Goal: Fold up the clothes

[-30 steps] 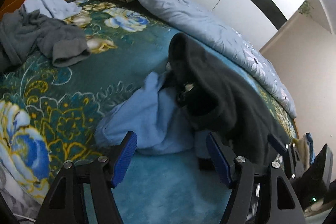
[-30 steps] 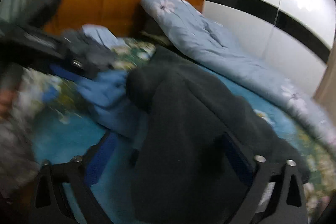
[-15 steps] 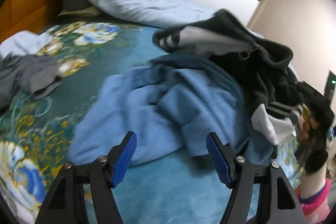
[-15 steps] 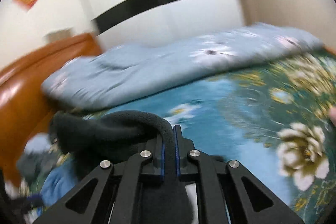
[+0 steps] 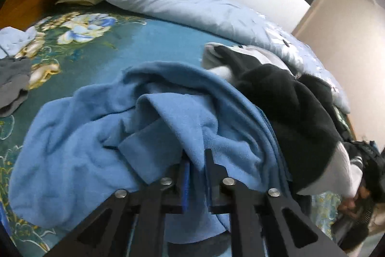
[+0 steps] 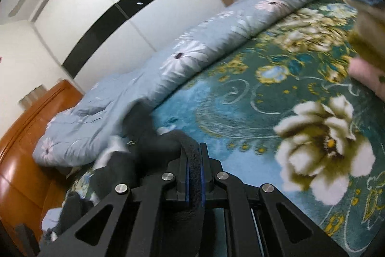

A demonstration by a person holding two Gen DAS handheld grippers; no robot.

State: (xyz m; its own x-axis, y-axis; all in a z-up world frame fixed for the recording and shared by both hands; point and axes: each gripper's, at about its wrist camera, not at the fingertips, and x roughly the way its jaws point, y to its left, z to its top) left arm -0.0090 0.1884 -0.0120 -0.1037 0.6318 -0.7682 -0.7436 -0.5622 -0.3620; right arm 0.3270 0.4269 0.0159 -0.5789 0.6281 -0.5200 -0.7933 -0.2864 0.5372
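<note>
L gripper point(image 5: 196, 160) pinching fold of blue fleece point(image 5: 101, 141); R gripper point(image 6: 194, 160) clamped on dark fleece garment point(image 6: 166, 141) over floral bedspread point(image 6: 240, 112).

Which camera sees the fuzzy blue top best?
The left wrist view. The blue fleece top fills its middle, crumpled on the bedspread, with the left tongs pinching a fold. The right wrist view shows none of it, only dark fleece in the right tongs.
</note>
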